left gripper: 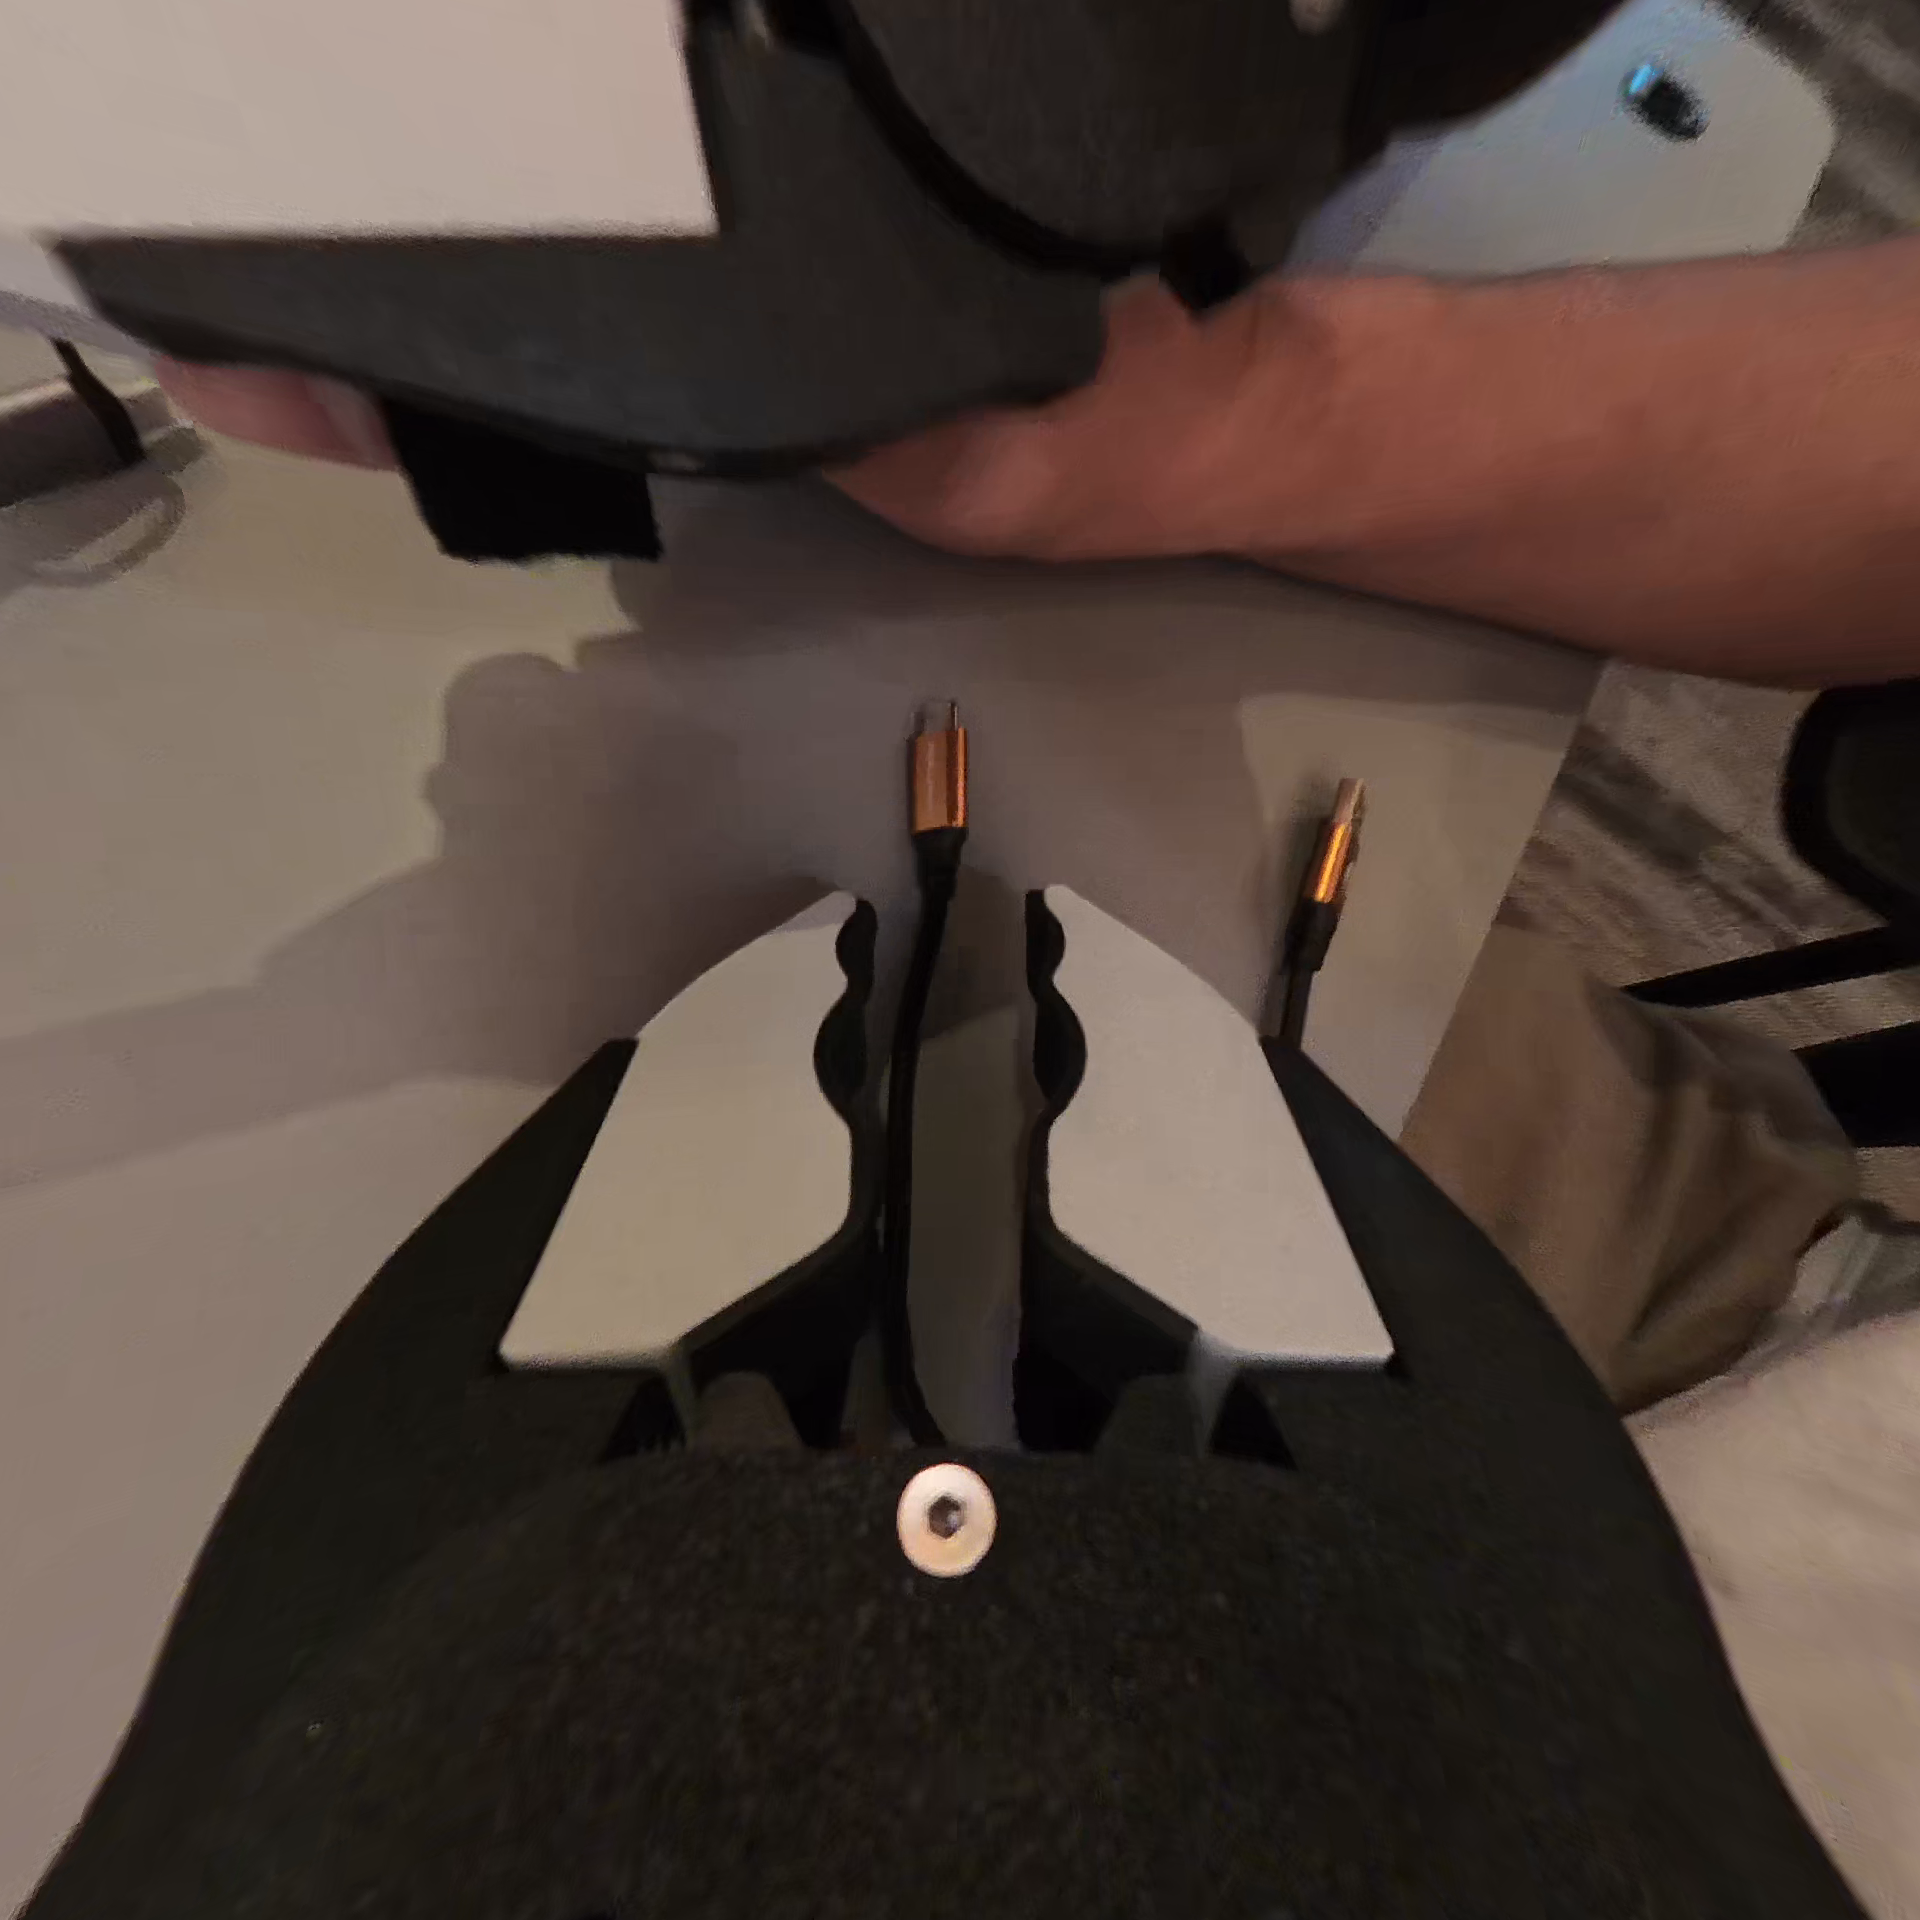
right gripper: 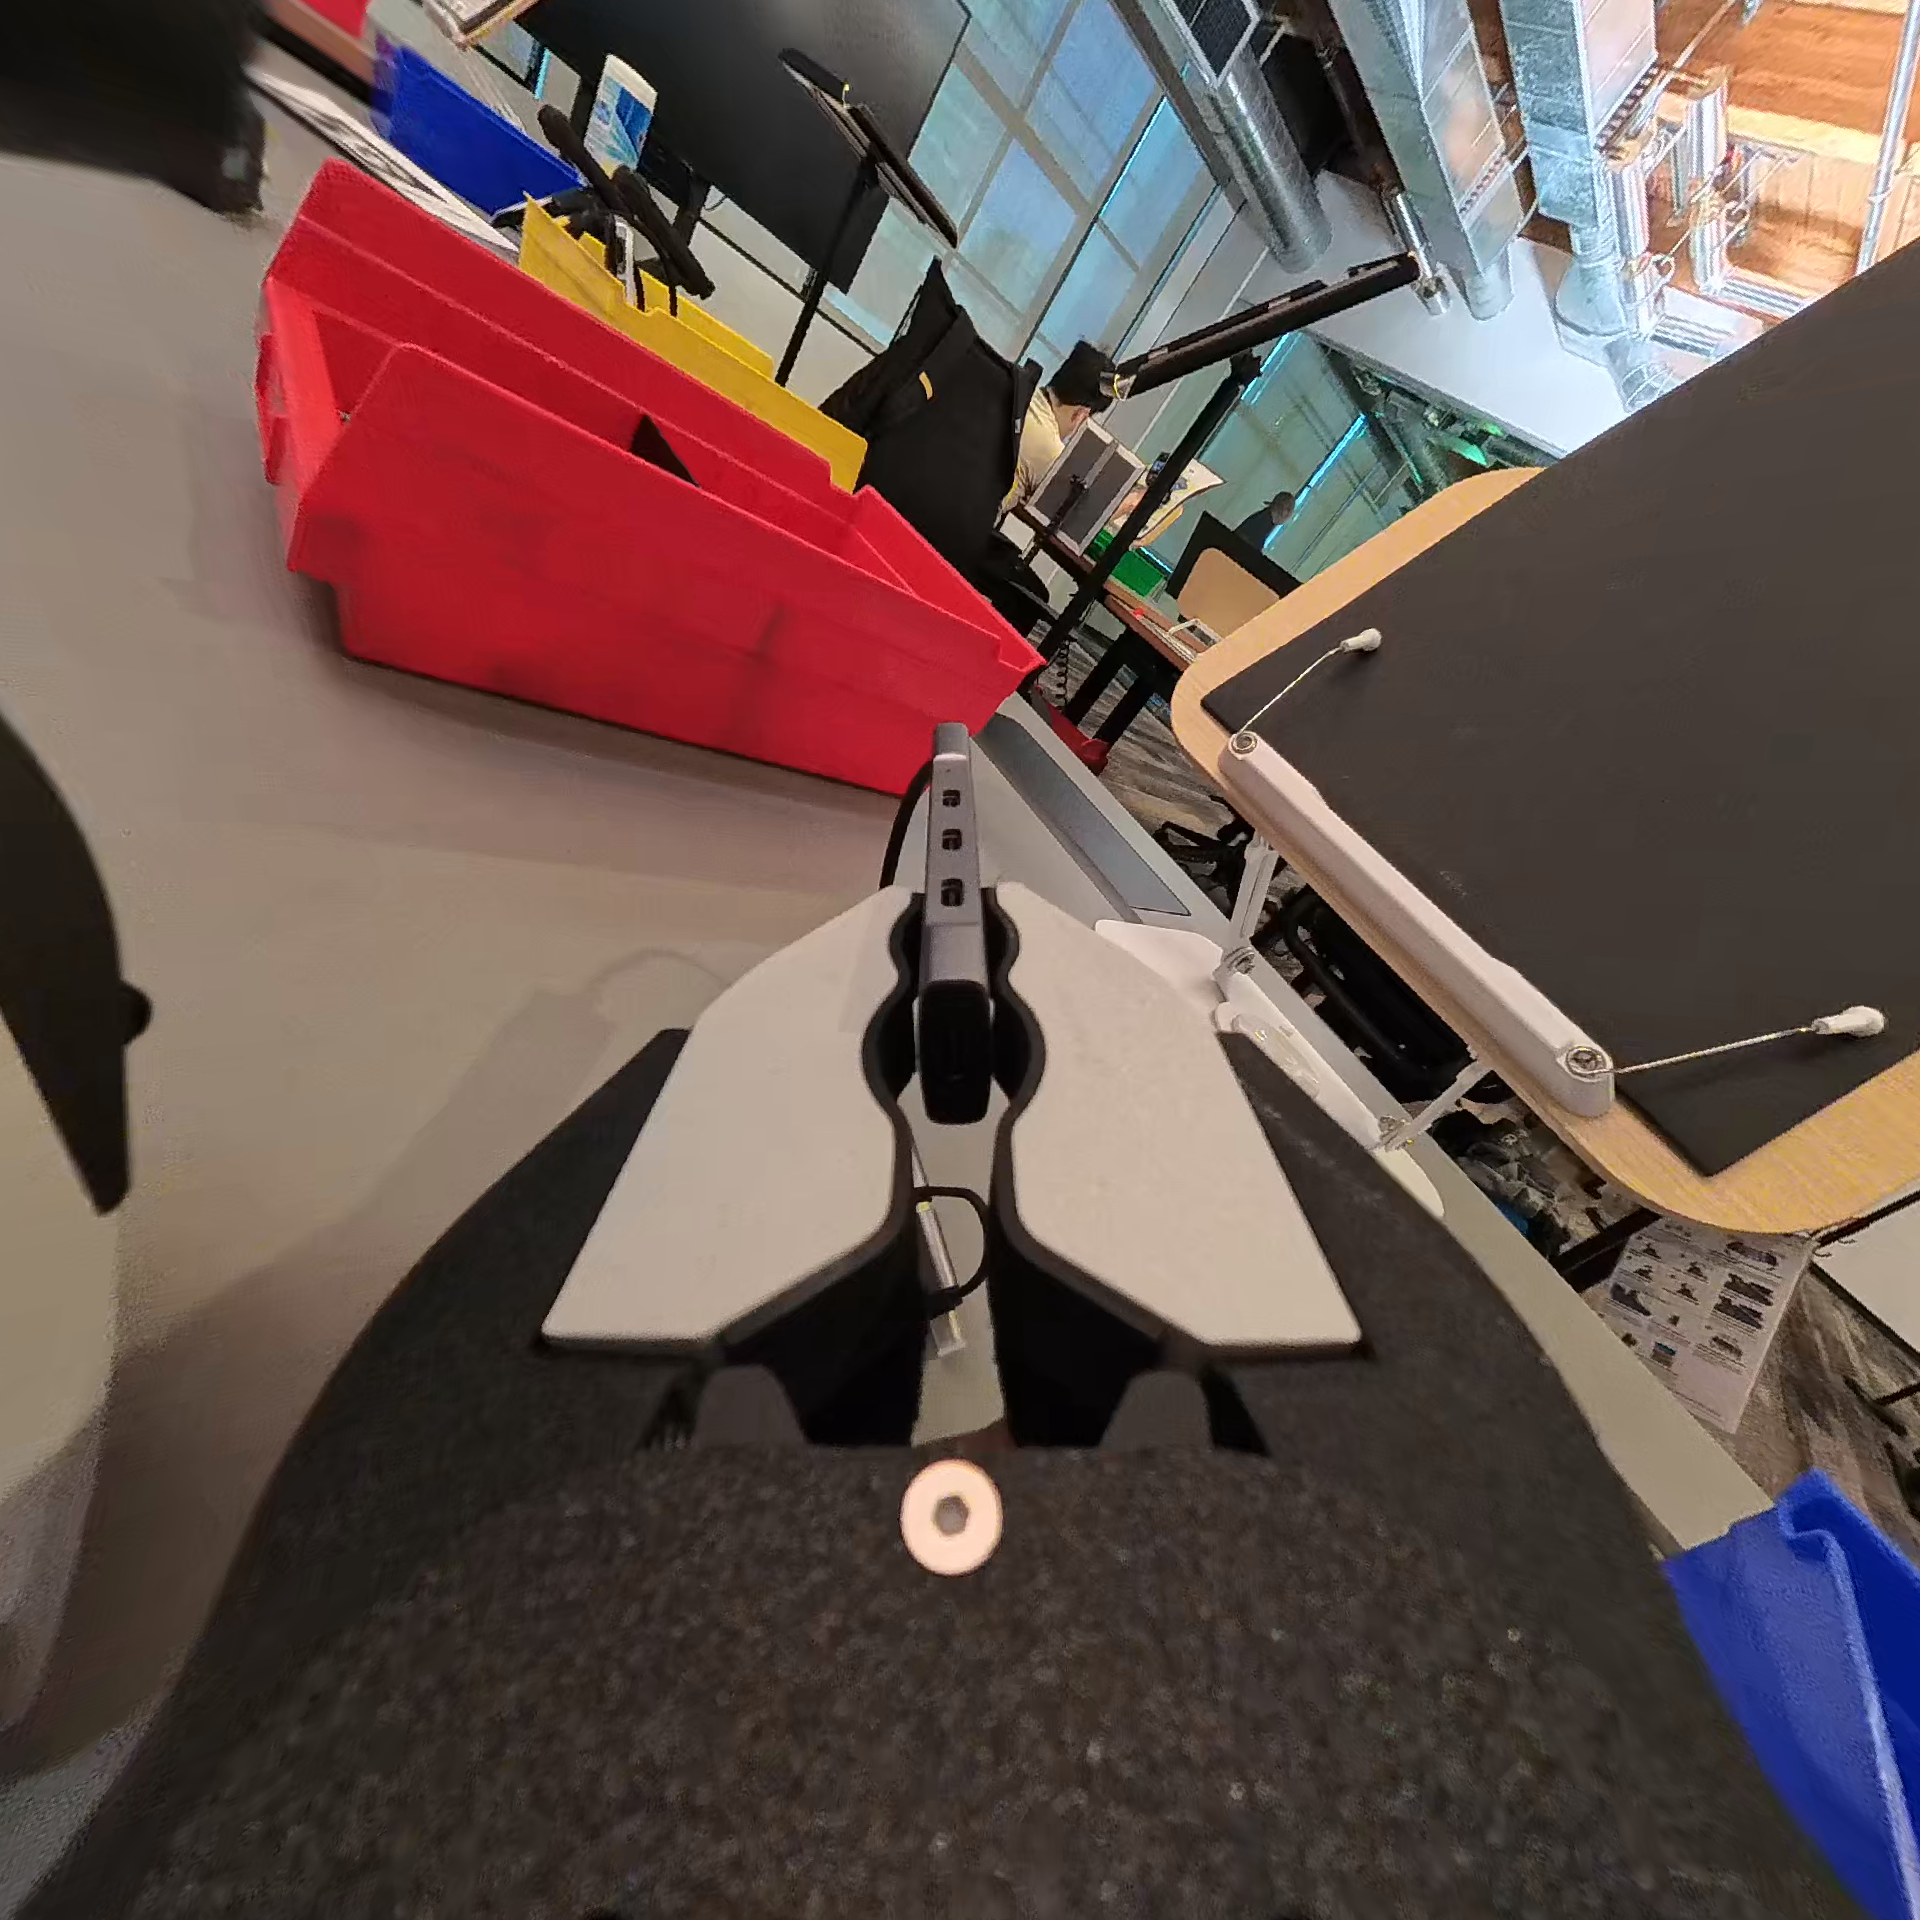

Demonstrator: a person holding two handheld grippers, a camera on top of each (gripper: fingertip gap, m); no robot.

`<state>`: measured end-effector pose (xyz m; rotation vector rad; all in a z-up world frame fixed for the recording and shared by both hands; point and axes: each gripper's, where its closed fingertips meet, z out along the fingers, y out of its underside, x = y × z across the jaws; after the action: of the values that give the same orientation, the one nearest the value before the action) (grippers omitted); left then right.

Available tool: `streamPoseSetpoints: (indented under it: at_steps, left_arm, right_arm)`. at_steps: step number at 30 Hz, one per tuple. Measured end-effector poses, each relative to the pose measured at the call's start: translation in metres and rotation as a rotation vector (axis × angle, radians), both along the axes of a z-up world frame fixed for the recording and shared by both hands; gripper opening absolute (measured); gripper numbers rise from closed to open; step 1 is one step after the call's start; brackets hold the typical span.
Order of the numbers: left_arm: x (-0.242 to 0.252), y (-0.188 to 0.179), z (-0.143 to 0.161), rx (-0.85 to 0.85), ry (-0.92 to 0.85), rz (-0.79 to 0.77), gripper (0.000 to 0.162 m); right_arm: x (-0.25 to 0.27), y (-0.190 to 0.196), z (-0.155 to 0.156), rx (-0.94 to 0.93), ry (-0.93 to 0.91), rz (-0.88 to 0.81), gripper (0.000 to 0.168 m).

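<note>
In the left wrist view my left gripper (left gripper: 948, 904) hangs over a grey table (left gripper: 260, 831), its jaws apart. A black cable with a copper-coloured plug (left gripper: 938, 779) runs between the fingers, close to the left one; the plug lies just past the tips. A second copper plug (left gripper: 1333, 852) lies to the right, near the table edge. In the right wrist view my right gripper (right gripper: 954, 904) is shut on a slim grey hub (right gripper: 956, 831) with several ports, held on edge above the table (right gripper: 364, 883). A thin black cable trails behind it.
The other gripper's black body (left gripper: 623, 343), held by a hand (left gripper: 1247, 436), hangs just beyond the plug. Red bins (right gripper: 582, 540), a yellow bin (right gripper: 665, 312) and a blue bin (right gripper: 468, 135) stand at the far side. Another blue bin (right gripper: 1808, 1662) is at lower right. A black-topped table (right gripper: 1610, 727) stands to the right. My hands' fingertips stand some 15 centimetres from each other.
</note>
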<state>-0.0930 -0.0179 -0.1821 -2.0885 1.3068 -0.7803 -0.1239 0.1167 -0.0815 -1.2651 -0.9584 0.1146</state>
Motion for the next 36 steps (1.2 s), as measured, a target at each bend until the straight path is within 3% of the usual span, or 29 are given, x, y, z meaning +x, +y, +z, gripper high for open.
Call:
streamPoseSetpoints:
  at_steps: [2, 5, 12, 18, 23, 28, 36]
  left_arm:
    - [-0.003, 0.0, -0.009, 0.082, 0.068, 0.005, 0.025]
    - [-0.002, -0.003, -0.011, 0.162, 0.102, 0.012, 0.006]
    - [-0.023, 0.003, -0.007, 0.152, 0.117, -0.089, 0.004]
    - [-0.091, 0.066, 0.062, 0.395, 0.176, -0.104, 0.003]
    - [-0.108, 0.083, 0.095, 0.519, 0.318, -0.222, 0.003]
    - [-0.11, 0.08, 0.096, 0.539, 0.424, -0.297, 0.003]
    - [-0.101, 0.081, 0.086, 0.488, 0.448, -0.311, 0.003]
  right_arm:
    - [0.0, 0.001, 0.0, -0.007, 0.004, 0.001, 0.009]
    - [0.0, 0.001, -0.001, -0.008, -0.001, 0.002, 0.009]
    - [-0.002, -0.001, -0.001, 0.0, -0.008, 0.015, 0.009]
    - [-0.017, -0.014, -0.006, 0.082, -0.133, 0.057, 0.009]
    - [-0.027, -0.017, -0.012, 0.12, -0.21, 0.049, 0.009]
    - [-0.019, -0.007, -0.018, 0.152, -0.294, -0.031, 0.009]
    - [-0.022, -0.006, -0.027, 0.211, -0.43, -0.079, 0.009]
